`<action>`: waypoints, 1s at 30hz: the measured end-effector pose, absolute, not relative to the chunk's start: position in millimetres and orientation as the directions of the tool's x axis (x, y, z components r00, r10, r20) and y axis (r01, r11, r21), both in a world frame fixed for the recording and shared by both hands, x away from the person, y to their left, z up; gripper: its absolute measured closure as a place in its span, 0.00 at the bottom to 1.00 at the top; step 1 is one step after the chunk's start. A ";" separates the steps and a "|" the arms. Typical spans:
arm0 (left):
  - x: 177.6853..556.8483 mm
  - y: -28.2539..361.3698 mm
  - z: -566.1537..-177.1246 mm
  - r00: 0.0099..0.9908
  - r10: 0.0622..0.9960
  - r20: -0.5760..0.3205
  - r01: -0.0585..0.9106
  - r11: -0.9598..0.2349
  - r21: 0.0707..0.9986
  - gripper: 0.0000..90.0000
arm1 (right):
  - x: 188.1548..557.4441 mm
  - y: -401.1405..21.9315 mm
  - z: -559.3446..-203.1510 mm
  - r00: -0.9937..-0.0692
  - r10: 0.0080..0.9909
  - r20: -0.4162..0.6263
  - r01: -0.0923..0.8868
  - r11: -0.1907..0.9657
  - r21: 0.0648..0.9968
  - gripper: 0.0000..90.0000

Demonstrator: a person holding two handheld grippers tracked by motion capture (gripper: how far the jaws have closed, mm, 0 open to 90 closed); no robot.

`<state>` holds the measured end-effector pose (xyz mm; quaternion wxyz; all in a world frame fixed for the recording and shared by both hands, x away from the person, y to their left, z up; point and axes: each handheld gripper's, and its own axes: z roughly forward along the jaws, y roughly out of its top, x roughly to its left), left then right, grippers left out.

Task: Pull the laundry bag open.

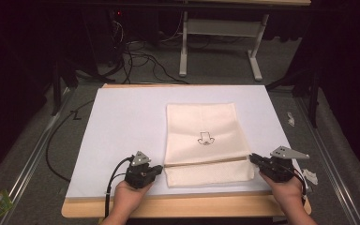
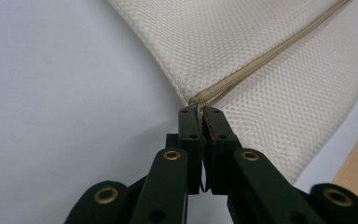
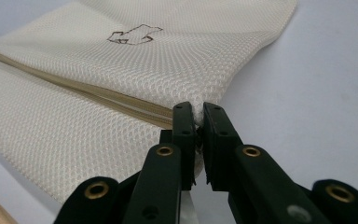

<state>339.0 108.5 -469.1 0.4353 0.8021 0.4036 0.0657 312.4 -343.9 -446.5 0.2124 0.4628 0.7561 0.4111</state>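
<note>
A cream mesh zip bag [image 1: 201, 140] lies flat on the tabletop's white sheet [image 1: 122, 131], toward 6 o'clock. A small dark outline print [image 1: 205, 138] marks its middle; its tan zipper [image 1: 206, 162] looks closed.

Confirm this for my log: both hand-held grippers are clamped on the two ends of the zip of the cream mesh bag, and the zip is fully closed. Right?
Not quite: the right gripper view shows the zip gaping open. Both the left hand-held gripper and the right hand-held gripper are clamped at its ends on the cream mesh bag.
</note>
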 end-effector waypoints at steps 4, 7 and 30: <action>338.8 108.0 -469.5 0.680 0.701 -0.215 0.565 -0.314 0.763 0.96 | 312.3 -344.5 -448.7 -0.489 0.870 0.064 0.533 0.239 0.812 0.92; 338.4 107.5 -470.5 0.692 0.698 -0.183 0.543 -0.336 0.769 0.96 | 312.5 -341.8 -449.9 -0.492 0.868 0.060 0.531 0.245 0.812 0.90; 346.0 182.0 -446.2 0.498 0.867 -0.023 0.419 -0.217 0.882 0.18 | 308.5 -401.9 -437.6 -0.316 0.948 0.042 0.455 0.112 0.883 0.22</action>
